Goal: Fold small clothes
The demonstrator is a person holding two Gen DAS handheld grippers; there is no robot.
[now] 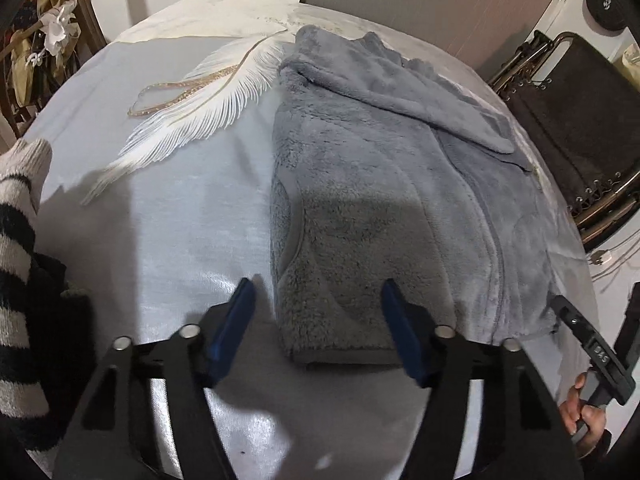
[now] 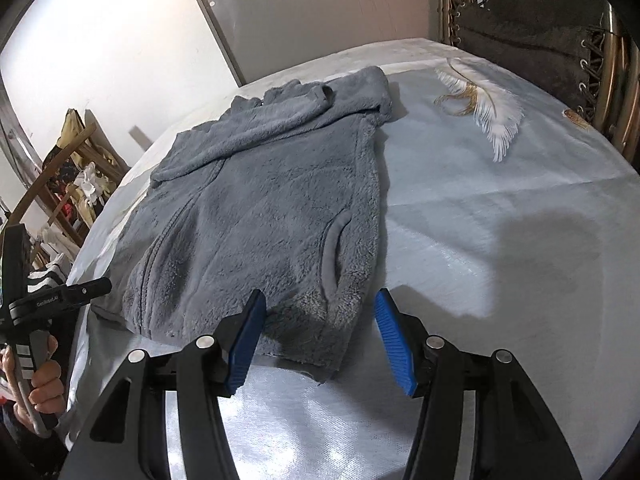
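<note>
We see no proper container; the nearest thing to one is a wooden rack (image 2: 76, 176) far to the left in the right wrist view, crowded with yellow and white cloth items, though the blur keeps us from naming them.

Around the work area, a dark padded headboard with brass rails (image 1: 576, 120) stands at the right in the left wrist view. A striped black-and-cream knit (image 1: 16, 264) lies at the left edge of that view. The pale bedsheet (image 1: 168, 232) carries a white feather print (image 1: 208, 108) with a gold loop, just left of the garment. Nothing lies on the garment itself.

The grey fleece jacket (image 1: 384, 184) lies flat on the sheet — plush, with a curved pocket opening, and a sleeve folded across the chest at the far end. Its hem faces us.

The left gripper (image 1: 318, 332) hovers at the hem's near left corner, blue pads (image 1: 236, 328) spread wide, nothing between them. The right gripper (image 2: 320, 336) hangs over the hem's near right corner in its own view, fingers likewise apart — empty. A hand (image 2: 42, 384) holds the left tool's handle at the right wrist view's left edge, and another hand (image 1: 584, 412) shows at the lower right of the left wrist view.
</note>
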